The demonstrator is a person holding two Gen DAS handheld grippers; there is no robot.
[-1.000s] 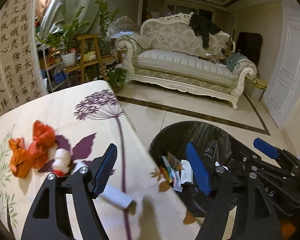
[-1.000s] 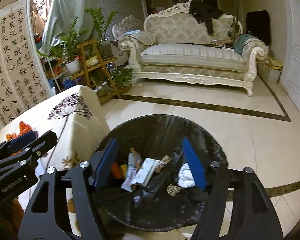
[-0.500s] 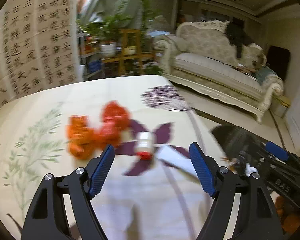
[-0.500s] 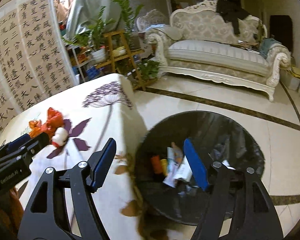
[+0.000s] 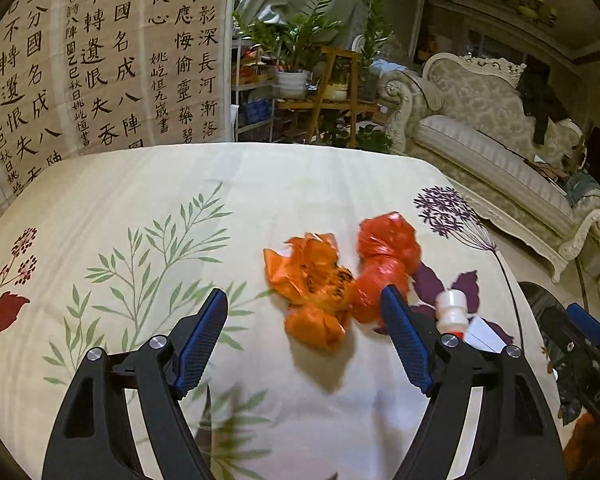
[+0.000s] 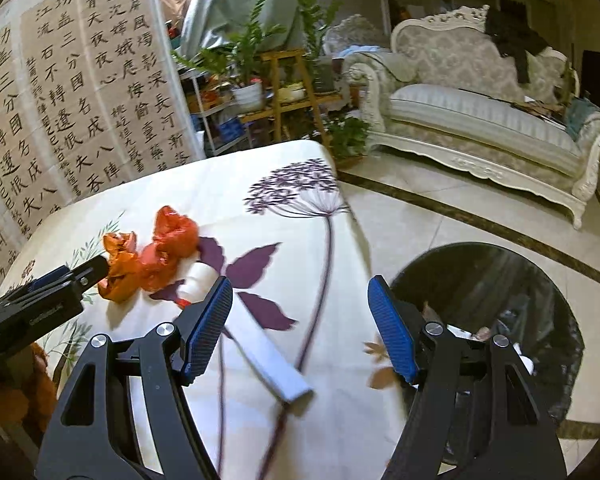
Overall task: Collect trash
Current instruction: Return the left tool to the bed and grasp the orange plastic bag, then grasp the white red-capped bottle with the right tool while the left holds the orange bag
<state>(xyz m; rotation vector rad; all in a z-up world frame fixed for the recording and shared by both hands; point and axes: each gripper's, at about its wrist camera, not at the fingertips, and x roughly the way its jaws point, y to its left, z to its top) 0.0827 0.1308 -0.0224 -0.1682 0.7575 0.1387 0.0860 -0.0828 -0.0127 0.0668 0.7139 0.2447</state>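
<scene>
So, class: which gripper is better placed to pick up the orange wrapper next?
Left, probably. The left gripper is open, with the orange wrapper lying between and just beyond its jaws. The right gripper faces the white box instead.

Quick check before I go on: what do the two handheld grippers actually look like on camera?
Both match: the left gripper and right gripper have black skeletal frames with cut-outs, silver screw heads, and blue ribbed pads on the fingers. Small white lettering marks each body's side. No cables, sleeves or hands show.
</scene>
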